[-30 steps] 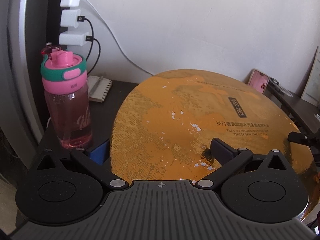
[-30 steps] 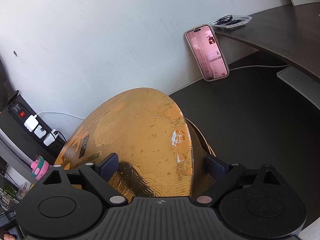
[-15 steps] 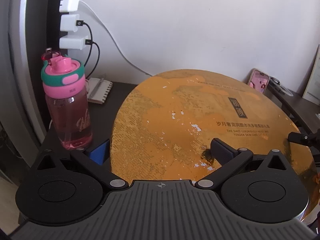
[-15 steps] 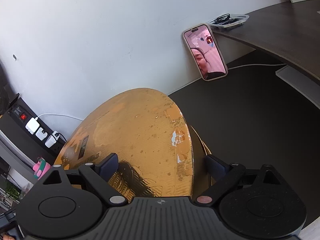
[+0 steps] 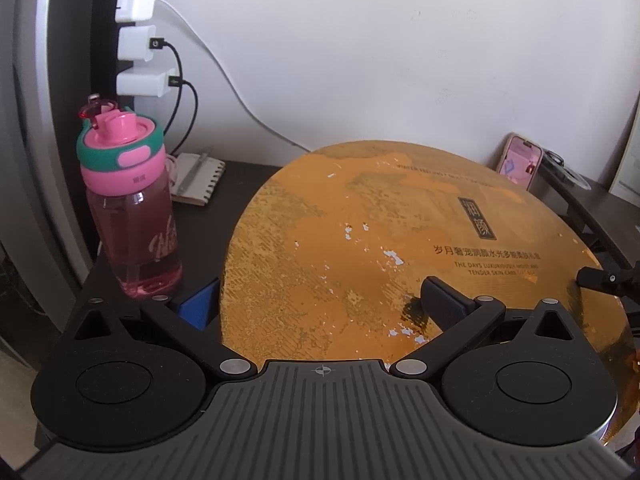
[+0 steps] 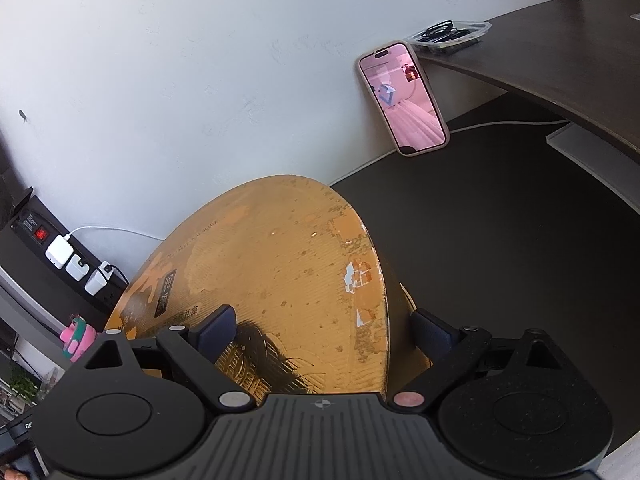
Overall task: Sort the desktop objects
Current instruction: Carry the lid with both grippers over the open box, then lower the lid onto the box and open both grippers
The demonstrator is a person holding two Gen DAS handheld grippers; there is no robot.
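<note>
Across the lower half of both wrist views lies the round gold box lid (image 5: 384, 240), worn and flaked, with printed lettering toward its right. My left gripper (image 5: 316, 304) straddles its near-left edge: one finger sits on top of the lid at lower centre-right, the other drops beside the rim at lower left, so I read it as pinching the lid. My right gripper (image 6: 320, 330) grips the opposite edge the same way, one finger over the gold face (image 6: 280, 280), the other below the rim at lower right. Whether a base hangs beneath, I cannot tell.

At the left of the left view stands a pink water bottle (image 5: 130, 208), just beside the lid's edge, with a small spiral notepad (image 5: 198, 178) behind it and chargers plugged into a power strip (image 5: 136, 40) at upper left. A phone (image 6: 402, 98) leans against the wall in the upper right of the right view, its cable trailing along the dark counter (image 6: 500, 248).

My judgement: sorting is early or midway. The lid is in hand but not set down, and bottle, notepad and phone look untouched.
</note>
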